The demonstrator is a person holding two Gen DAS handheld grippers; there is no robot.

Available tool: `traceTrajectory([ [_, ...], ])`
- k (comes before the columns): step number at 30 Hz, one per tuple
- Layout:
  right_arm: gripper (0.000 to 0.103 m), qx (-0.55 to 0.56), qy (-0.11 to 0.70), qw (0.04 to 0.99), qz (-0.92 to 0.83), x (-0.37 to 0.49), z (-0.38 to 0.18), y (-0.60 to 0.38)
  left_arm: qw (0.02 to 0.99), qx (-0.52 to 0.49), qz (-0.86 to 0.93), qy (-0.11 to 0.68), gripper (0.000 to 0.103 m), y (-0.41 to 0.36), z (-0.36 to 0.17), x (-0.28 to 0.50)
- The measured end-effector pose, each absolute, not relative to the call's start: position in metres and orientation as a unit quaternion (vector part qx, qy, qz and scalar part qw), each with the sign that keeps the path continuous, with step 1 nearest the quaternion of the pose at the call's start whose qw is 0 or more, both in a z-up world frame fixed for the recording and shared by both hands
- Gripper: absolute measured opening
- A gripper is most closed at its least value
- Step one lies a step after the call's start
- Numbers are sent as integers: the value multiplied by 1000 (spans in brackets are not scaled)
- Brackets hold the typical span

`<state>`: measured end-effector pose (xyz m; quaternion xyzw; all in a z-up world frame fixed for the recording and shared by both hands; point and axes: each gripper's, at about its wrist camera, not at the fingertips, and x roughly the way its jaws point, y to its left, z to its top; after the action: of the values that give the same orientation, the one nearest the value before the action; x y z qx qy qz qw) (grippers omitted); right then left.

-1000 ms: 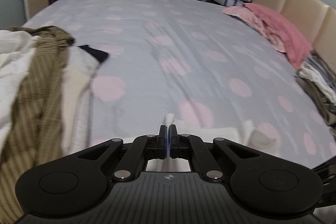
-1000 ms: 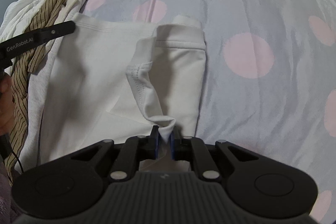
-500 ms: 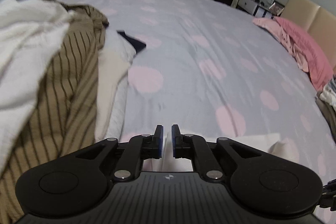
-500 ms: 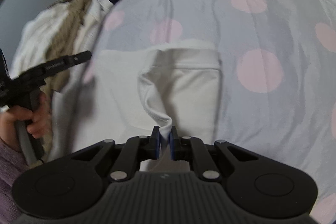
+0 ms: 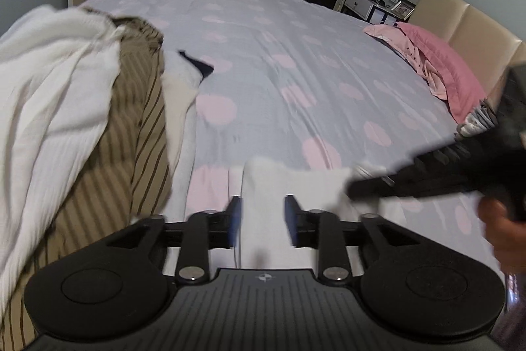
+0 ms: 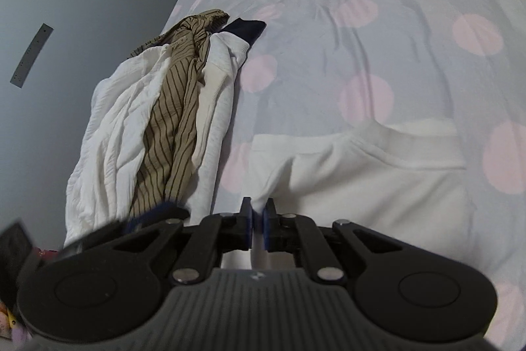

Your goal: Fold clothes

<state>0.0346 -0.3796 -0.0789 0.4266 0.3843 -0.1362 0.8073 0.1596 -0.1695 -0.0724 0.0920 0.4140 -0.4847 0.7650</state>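
A white garment lies flat on the dotted bedsheet. My left gripper hovers over its near edge with its jaws opening; the cloth lies below them and the pads do not press on it. My right gripper is shut on a fold of the same white garment, lifted off the sheet. In the left wrist view that right gripper comes in from the right, blurred, with a hand behind it.
A heap of white and brown-striped clothes lies left of the garment, also in the right wrist view. Pink clothes and a folded stack lie by the beige headboard.
My left gripper let go of the white cloth and its jaws spread apart. My right gripper carried its fold leftward, toward the heap, and now shows in the left wrist view.
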Motion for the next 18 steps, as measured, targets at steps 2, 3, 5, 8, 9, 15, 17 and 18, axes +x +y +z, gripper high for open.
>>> traceTrajectory([
  [2,7,421,391,806,-143,47,-91,-379,758,97,-489,422,43,-162,-75,154],
  [3,7,416,397,805,-149,52,-97,-378,754,101,-492,424,43,-159,-76,150],
  [5,7,410,406,801,-158,61,-111,-378,745,111,-500,428,47,-154,-80,141],
  [8,14,414,409,797,-164,66,-127,-379,725,130,-519,434,49,-150,-86,124],
  [9,19,419,407,795,-164,66,-129,-380,721,139,-522,433,50,-149,-89,118],
  [15,29,431,366,810,-154,54,-102,-386,712,185,-514,441,46,-150,-109,91],
  [17,29,428,361,814,-156,46,-94,-386,711,202,-495,458,20,-153,-120,91],
  [18,29,423,364,814,-160,43,-92,-385,714,209,-477,468,12,-154,-126,93],
])
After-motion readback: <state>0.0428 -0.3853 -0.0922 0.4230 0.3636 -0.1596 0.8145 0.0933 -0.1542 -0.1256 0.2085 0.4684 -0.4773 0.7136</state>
